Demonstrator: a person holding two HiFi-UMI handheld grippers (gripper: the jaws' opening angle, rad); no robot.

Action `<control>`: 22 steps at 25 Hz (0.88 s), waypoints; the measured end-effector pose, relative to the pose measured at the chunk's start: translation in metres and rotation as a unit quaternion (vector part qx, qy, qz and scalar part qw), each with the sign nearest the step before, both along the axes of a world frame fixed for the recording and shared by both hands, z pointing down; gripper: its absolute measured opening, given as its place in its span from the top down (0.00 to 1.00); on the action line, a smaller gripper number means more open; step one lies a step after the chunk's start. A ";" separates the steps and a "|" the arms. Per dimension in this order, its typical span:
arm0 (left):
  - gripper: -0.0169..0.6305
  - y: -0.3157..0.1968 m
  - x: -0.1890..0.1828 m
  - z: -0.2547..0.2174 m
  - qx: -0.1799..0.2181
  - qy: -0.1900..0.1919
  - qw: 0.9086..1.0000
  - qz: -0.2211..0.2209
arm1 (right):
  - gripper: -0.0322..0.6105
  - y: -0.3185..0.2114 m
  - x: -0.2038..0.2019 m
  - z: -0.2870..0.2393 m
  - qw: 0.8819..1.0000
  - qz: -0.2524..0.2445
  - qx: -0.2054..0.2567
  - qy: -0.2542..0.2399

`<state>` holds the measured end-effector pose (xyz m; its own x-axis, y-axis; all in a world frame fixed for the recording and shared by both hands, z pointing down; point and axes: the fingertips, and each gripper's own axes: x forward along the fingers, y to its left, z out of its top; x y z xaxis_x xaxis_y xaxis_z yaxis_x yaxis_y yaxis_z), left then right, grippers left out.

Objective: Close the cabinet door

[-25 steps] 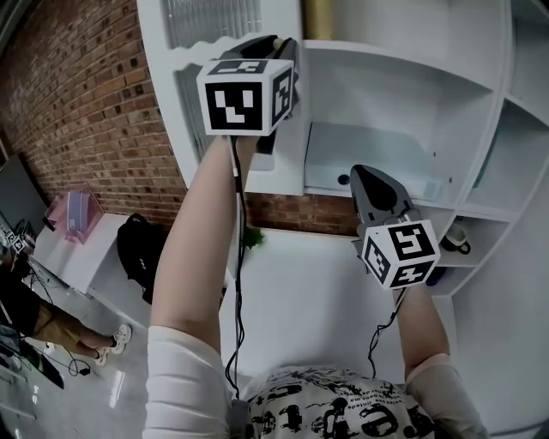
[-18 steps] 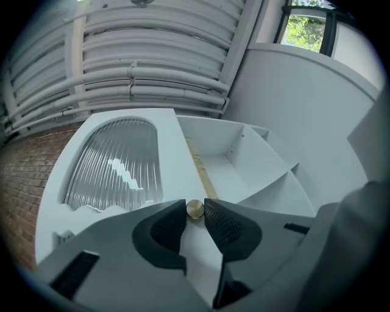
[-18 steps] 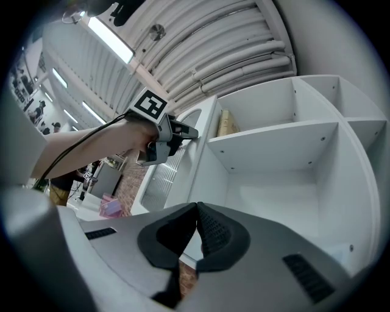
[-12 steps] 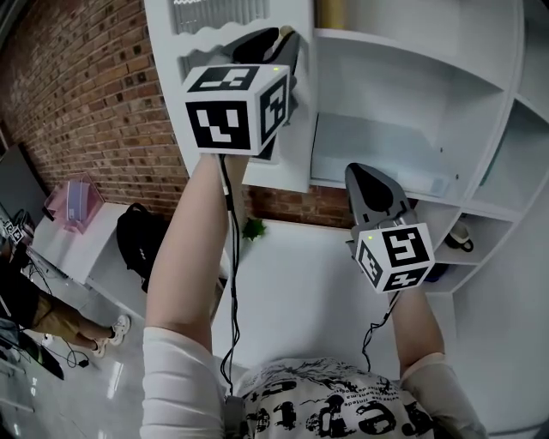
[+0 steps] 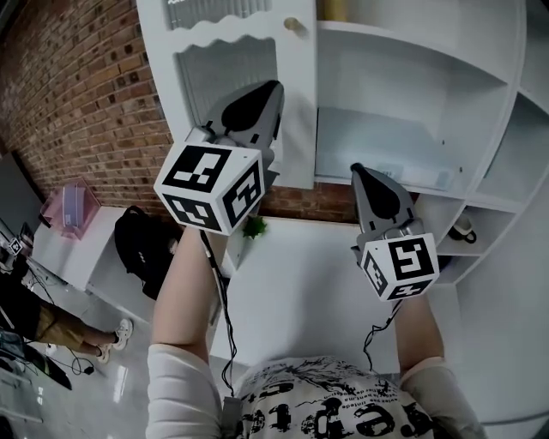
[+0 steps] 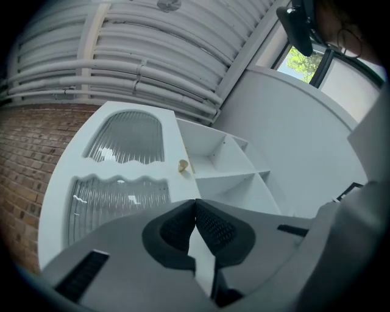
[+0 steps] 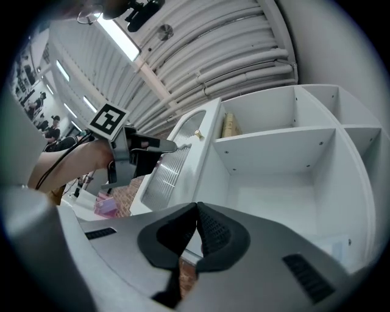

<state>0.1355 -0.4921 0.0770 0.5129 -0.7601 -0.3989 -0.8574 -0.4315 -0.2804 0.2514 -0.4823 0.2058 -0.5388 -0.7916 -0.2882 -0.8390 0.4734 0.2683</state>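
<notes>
Brick wall (image 5: pixel 77 103) flanks white cabinet (image 5: pixel 403 94), door (image 5: pixel 296 111) ajar, tan container (image 7: pixel 228 125) inside.

Cabinet door (image 5: pixel 296 103): white, tall, upright, w/ 2 ribbed-glass panels, the upper w/ an arched top and the lower w/ a wavy top edge. Small round brass-coloured knob (image 5: pixel 292 25) sits on the panelled face, close to the edge that lies next to the shelves in the head view. Door is open, swung out at the left side of the white cabinet (image 5: pixel 403 53) and not flush w/ its front. Panelled face is turned leftward, away from the compartments. Compartments beside it stand uncovered.
</notes>
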 end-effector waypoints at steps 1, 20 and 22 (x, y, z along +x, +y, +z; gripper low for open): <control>0.95 0.001 -0.001 0.012 -0.004 -0.003 1.000 0.004 | 0.93 0.000 0.001 0.003 1.000 0.002 0.001 -0.001; 0.95 -0.001 -0.003 0.257 -0.167 -0.020 0.983 0.068 | 0.93 0.009 -0.011 0.122 0.999 0.018 -0.048 0.010; 0.95 0.001 -0.005 0.277 -0.185 -0.010 0.980 0.079 | 0.93 0.009 -0.010 0.140 0.998 0.017 -0.064 0.016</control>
<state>0.1307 -0.4913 0.3543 0.6405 -0.7614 -0.1001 -0.7679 -0.6333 -0.0961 0.2410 -0.4731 0.3457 -0.5187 -0.8386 -0.1664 -0.8470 0.4776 0.2334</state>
